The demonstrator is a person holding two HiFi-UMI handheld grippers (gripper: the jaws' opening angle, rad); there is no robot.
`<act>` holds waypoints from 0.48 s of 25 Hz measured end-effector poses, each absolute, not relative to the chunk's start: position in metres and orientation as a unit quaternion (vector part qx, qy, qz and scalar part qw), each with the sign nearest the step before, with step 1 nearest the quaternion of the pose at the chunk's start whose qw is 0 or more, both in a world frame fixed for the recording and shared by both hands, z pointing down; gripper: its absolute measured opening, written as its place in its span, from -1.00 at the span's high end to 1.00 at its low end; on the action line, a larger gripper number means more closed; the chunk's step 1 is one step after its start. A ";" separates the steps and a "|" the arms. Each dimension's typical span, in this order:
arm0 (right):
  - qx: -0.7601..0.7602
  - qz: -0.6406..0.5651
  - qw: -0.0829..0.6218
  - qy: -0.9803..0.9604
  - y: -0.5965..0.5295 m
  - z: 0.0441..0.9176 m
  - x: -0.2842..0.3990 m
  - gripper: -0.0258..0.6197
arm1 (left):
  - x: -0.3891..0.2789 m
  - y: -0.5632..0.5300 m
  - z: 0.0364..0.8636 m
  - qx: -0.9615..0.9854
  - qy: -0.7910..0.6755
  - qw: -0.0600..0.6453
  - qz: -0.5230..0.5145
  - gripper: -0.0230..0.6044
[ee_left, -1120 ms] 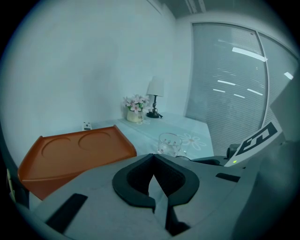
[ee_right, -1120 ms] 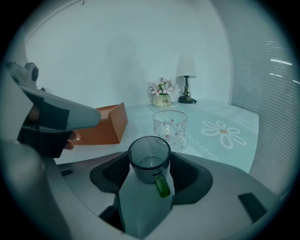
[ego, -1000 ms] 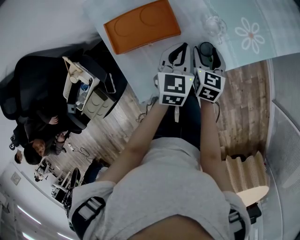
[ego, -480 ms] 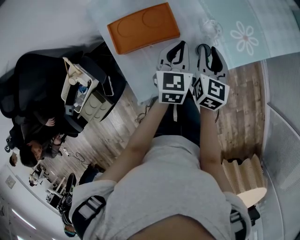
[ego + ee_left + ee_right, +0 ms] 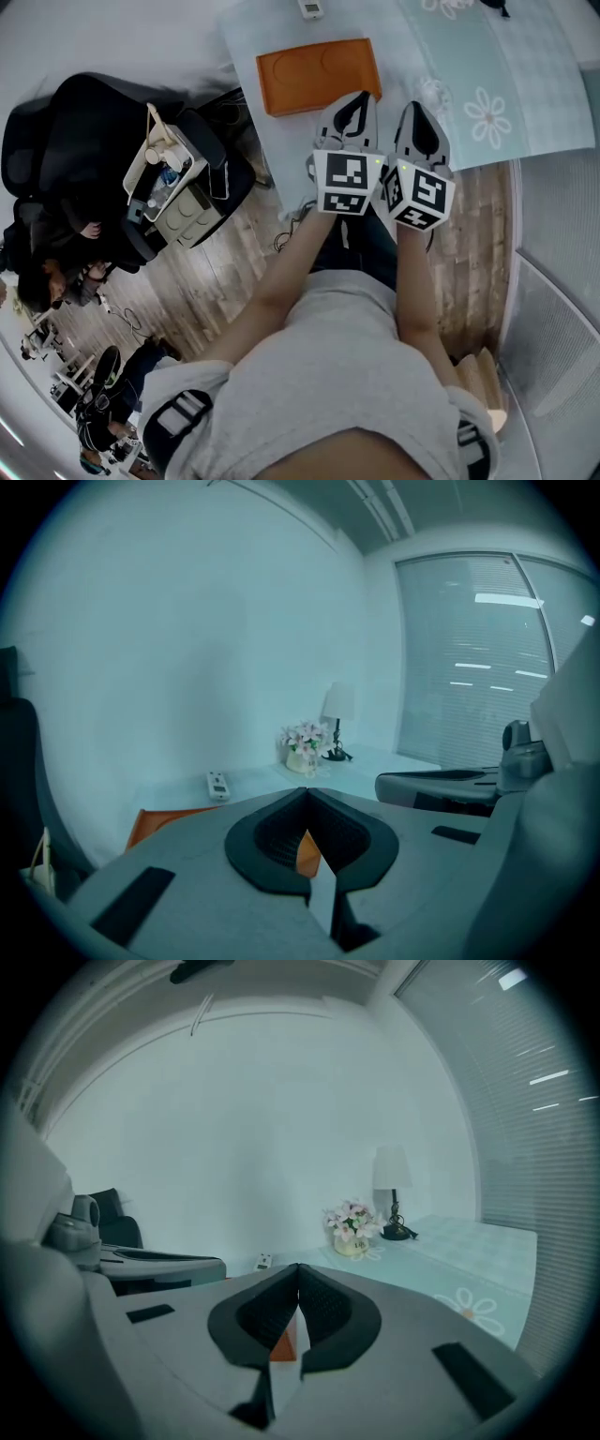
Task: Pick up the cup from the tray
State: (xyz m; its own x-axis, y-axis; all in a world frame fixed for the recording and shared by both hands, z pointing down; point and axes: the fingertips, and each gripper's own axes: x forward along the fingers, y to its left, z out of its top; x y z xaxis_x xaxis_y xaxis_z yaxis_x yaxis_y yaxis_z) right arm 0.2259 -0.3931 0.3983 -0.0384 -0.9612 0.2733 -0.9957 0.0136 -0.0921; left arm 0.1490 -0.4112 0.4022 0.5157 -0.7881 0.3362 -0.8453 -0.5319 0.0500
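Cup (image 5: 433,92): clear glass, faint in the head view, standing on the flowered cloth (image 5: 497,70) of the desk (image 5: 246,28), to the right of the orange tray (image 5: 319,73) and off it.
Cup to right tool (image 5: 418,107): just beyond the tool's tip and a little to its right; I cannot tell whether they touch.
Cup to left tool (image 5: 358,96): farther off, out past the right tool.
Cup's axis: too faint and blurred to tell whether it is upright or which way it points.
Right tool: jaws have just closed and meet at the tips, with nothing between them.
Left tool: jaws together at the tips, nothing held; the tray's orange shows through the slit below them.
Tools: side by side over the desk's near edge, the left one overlapping the tray's near right corner.
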 end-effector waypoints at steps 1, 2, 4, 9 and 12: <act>0.687 0.126 0.065 -0.713 -0.395 0.394 0.221 0.90 | 0.144 -0.413 0.397 0.862 -0.478 0.101 0.134 0.91; 0.683 0.123 0.063 -0.717 -0.396 0.390 0.217 0.90 | 0.139 -0.413 0.393 0.860 -0.484 0.097 0.131 0.91; 0.676 0.115 0.063 -0.726 -0.398 0.382 0.208 0.90 | 0.129 -0.414 0.385 0.856 -0.494 0.092 0.125 0.91; 0.657 0.103 0.067 -0.744 -0.399 0.370 0.191 0.90 | 0.109 -0.414 0.371 0.845 -0.515 0.082 0.118 0.91; 0.654 0.099 0.066 -0.747 -0.398 0.366 0.188 0.90 | 0.102 -0.411 0.367 0.842 -0.521 0.079 0.117 0.91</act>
